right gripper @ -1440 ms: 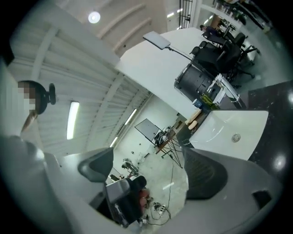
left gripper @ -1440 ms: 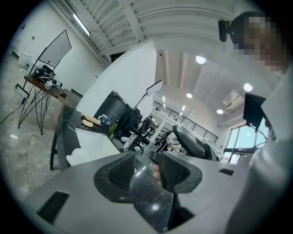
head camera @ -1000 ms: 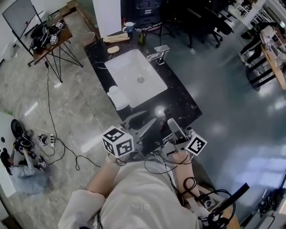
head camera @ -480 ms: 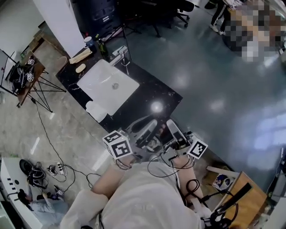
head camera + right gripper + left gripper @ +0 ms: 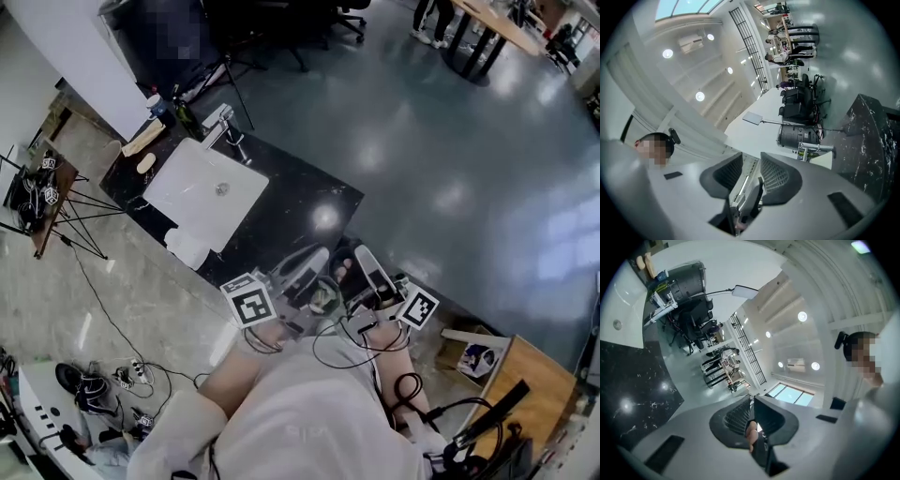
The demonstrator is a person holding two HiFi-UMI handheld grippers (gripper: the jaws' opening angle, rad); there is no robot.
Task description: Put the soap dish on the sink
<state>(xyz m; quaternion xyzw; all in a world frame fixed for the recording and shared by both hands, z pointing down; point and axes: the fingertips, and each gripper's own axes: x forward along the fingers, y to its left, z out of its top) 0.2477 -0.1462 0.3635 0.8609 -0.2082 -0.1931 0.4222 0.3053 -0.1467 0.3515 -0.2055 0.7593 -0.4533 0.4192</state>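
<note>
Black counter (image 5: 302,212), one white sink (image 5: 186,202), one tap (image 5: 218,119); left tongs (image 5: 752,398) closing, empty; right tongs (image 5: 753,157) clenched, empty.

a white sink (image 5: 187,202) sits in a black counter (image 5: 300,214).

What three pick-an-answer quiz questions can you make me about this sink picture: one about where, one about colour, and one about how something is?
1. Where does the tap stand?
A) at the far edge of the sink
B) on the floor
C) inside a cupboard

2. What colour is the counter?
A) red
B) black
C) yellow

3. How is the sink's bowl?
A) full of plates
B) covered with a lid
C) empty

Answers:
1 A: the tap rises from the counter at the sink's far edge.
2 B: the counter is black with pale veins.
3 C: only the drain shows in the white bowl.
</note>
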